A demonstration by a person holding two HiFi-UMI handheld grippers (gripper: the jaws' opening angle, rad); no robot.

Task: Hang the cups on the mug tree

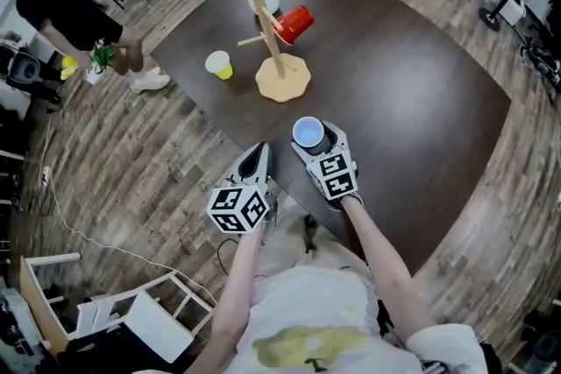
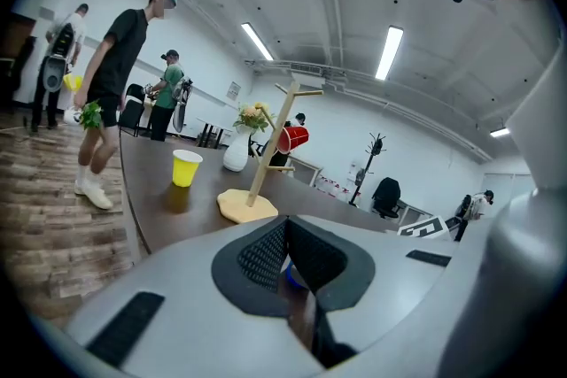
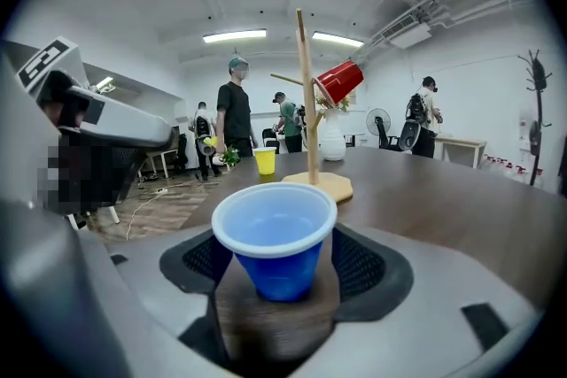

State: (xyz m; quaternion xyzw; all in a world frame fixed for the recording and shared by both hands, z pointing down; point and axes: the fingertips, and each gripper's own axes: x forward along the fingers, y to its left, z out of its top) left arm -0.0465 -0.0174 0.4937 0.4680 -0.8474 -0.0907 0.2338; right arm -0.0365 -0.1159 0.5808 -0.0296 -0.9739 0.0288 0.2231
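Red cup (image 1: 295,22) hangs on the tree (image 1: 279,57); yellow cup (image 1: 218,64) at its 9 o'clock and blue cup (image 1: 308,133) at 6, between the right gripper's (image 1: 312,141) released jaws, remain; left gripper (image 1: 259,155) is clenched, empty.

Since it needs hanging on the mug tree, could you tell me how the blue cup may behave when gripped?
The blue cup looks thin-walled and empty, so it is probably light and easily squashed. Its narrow base under a wider rim suggests it could tip if nudged.
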